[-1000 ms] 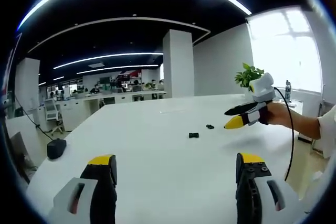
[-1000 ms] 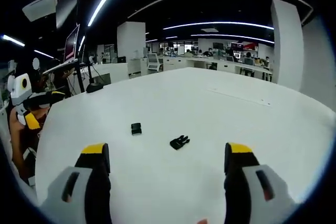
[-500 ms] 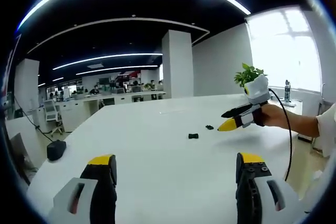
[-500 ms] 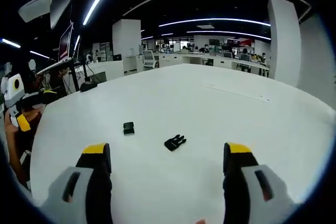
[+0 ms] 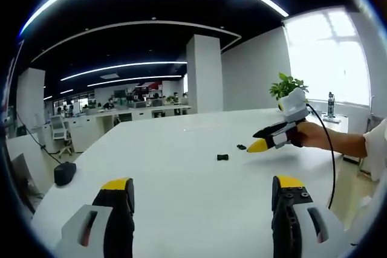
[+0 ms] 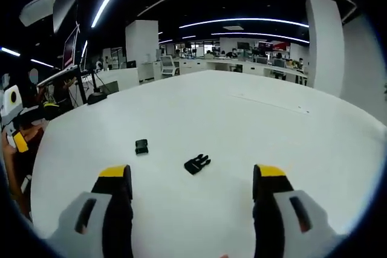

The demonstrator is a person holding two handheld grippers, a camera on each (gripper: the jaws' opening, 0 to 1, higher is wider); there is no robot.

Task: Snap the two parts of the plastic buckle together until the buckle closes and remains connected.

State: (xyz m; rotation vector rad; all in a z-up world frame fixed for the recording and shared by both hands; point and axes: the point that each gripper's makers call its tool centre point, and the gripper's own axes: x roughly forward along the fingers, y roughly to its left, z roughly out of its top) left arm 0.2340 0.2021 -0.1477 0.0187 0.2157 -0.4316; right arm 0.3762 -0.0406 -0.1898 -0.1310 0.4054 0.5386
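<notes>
Two small black buckle parts lie apart on a white table (image 5: 181, 167). In the right gripper view the pronged part (image 6: 197, 164) lies just ahead between my jaws, with the socket part (image 6: 141, 146) to its left. In the left gripper view the socket part (image 5: 222, 156) sits mid-table and the pronged part (image 5: 241, 147) lies beyond it. My right gripper (image 6: 190, 187) is open, close above the pronged part; in the left gripper view the right gripper (image 5: 261, 140) hovers by that part. My left gripper (image 5: 202, 190) is open and empty, far back from both parts, also seen as the left gripper (image 6: 17, 140).
A black mouse-like object (image 5: 64, 171) rests near the table's left edge. A potted plant (image 5: 286, 85) stands at the far right by a bright window. A person's hand and forearm (image 5: 329, 138) hold the right gripper. Desks and people fill the office behind.
The right gripper has moved forward and down toward the pronged part, which now sits nearer its jaws. The left gripper has stayed still.
</notes>
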